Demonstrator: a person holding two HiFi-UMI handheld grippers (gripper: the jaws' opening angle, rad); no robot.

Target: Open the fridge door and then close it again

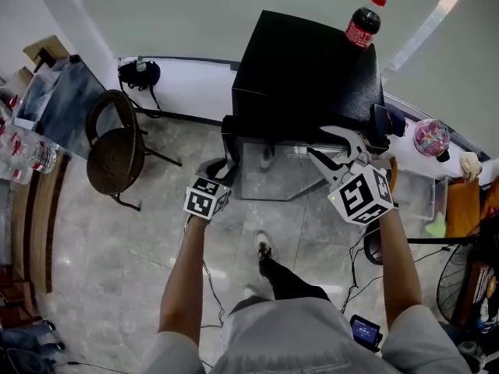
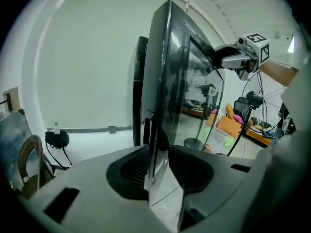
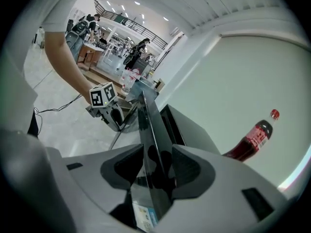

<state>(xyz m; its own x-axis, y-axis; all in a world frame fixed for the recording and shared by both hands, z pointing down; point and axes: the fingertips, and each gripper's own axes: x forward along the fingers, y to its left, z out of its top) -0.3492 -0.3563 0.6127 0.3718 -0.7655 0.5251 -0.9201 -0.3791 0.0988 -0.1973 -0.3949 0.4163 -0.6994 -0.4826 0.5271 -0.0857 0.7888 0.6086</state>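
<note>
A small black fridge (image 1: 304, 61) stands against the wall, and its glass door (image 1: 273, 170) is swung out a little from the body. My left gripper (image 1: 226, 166) is at the door's left edge. In the left gripper view the door (image 2: 167, 81) runs upright between the two pads of the left gripper (image 2: 158, 164), which touch both its faces. My right gripper (image 1: 331, 148) is on the door's top near the right side. In the right gripper view the dark door (image 3: 150, 130) sits between the right gripper's (image 3: 158, 169) pads, gripped.
A cola bottle (image 1: 363, 22) stands on the fridge's back right corner. A round brown chair (image 1: 117, 150) is to the left. A clear plastic box (image 1: 417, 193) and a fan (image 1: 460, 287) sit on the right. Cables lie on the floor by my feet.
</note>
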